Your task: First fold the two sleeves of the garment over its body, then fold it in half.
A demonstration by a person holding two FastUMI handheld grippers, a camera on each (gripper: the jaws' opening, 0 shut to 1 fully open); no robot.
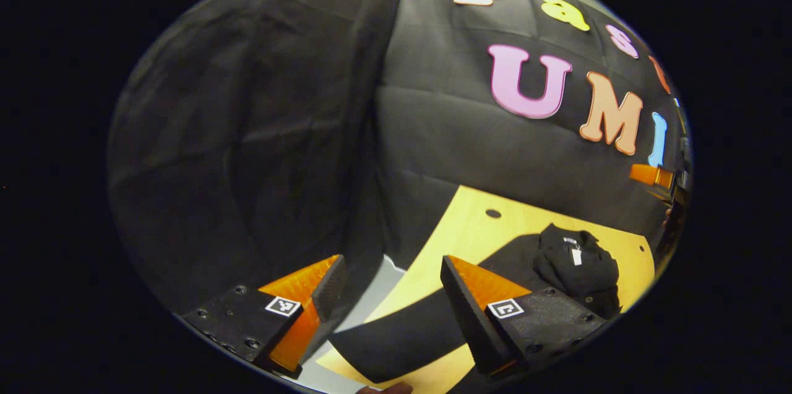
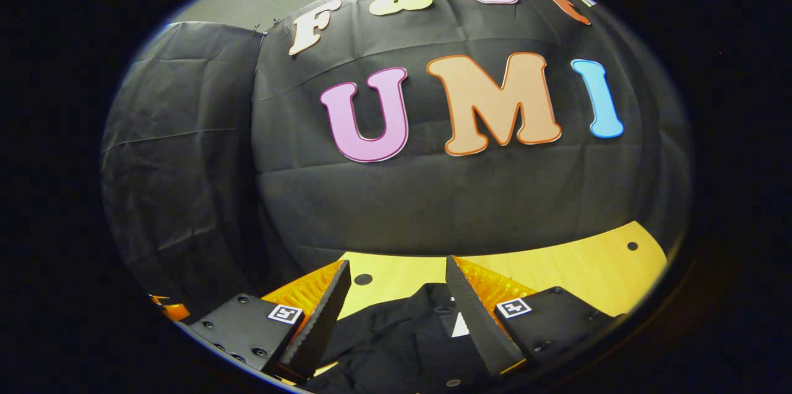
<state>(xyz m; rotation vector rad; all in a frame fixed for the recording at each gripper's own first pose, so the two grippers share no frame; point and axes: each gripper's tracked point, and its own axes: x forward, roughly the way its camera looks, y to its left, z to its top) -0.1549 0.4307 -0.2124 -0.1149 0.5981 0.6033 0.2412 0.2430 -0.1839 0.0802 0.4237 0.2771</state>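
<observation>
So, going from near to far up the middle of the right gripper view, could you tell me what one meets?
The right gripper, its fingers apart → the black garment lying between them → bare wooden table → the black cloth wall.

A staged recording booth, not a lived-in room: creased black cloth (image 2: pixel 185 153) hangs as walls on two sides (pinned up at the top corner), closing in a pale wooden bench (image 2: pixel 581 273) with round holes (image 1: pixel 493 213) drilled through its top.
</observation>
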